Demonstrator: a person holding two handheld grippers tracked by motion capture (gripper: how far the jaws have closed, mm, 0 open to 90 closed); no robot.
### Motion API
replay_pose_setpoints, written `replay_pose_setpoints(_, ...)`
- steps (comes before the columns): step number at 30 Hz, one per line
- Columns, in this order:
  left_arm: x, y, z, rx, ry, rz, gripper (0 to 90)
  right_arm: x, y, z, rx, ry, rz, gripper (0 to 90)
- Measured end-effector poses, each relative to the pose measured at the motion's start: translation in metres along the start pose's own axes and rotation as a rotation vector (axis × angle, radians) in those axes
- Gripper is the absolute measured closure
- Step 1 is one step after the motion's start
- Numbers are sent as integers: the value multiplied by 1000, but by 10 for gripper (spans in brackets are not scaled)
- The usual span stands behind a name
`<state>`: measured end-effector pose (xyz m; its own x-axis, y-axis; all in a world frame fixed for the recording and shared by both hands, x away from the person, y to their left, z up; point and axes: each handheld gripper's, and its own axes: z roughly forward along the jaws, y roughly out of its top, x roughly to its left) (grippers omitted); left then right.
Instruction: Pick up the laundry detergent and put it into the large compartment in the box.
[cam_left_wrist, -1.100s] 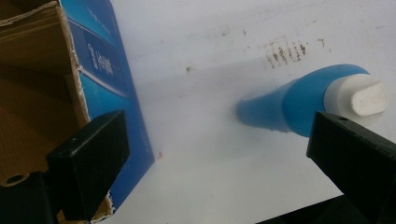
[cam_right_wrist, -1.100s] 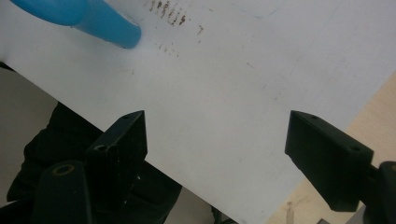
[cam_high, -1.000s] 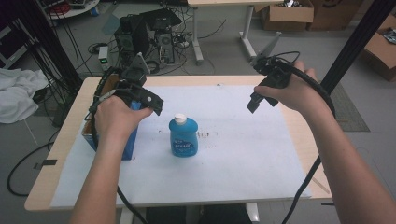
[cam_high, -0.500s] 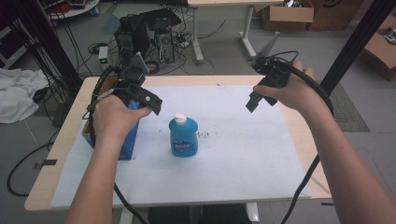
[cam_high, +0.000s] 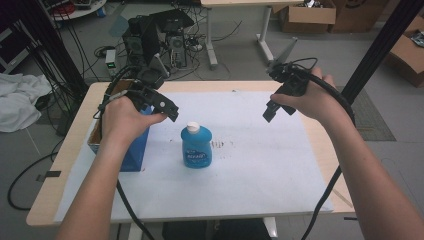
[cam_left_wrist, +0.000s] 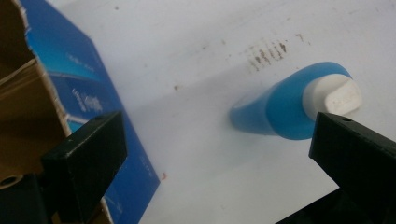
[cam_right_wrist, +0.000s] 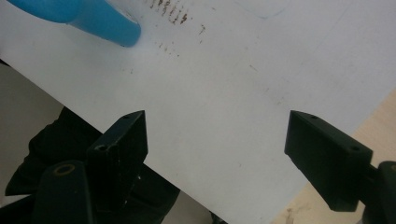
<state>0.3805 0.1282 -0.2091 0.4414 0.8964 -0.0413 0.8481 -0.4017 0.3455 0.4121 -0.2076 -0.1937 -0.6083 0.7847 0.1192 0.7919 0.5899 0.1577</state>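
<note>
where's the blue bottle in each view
High view: the blue bottle stands upright mid-table, right of the blue box.
Left gripper view: right of centre, white cap toward the right jaw.
Right gripper view: top left corner, cut off.
Shared landmark: the brown smudges beside the bottle.

Even, soft overhead light, faint shadows on the white sheet; both close views slightly blurred.

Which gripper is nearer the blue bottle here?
Left. The left gripper, jaws open, hovers just above and left of the blue bottle, over the blue box. The right gripper, also open, hangs well off to its right.
</note>
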Motion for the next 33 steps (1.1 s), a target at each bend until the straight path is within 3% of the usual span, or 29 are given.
replay_pose_setpoints(6, -3, 2, 2, -21, -42, 77, 49, -4, 1, 5, 3, 6, 9, 218)
replay_pose_setpoints(11, -10, 6, 6, -40, -93, 167, 48, -7, 1, 8, 7, 7, 13, 218)
replay_pose_setpoints(23, -22, 10, 14, -53, -139, 301, 48, -16, -1, 11, 9, 11, 21, 220)
replay_pose_setpoints(33, -37, 13, 24, -48, -143, 415, 48, -20, -5, 15, 11, 22, 29, 221)
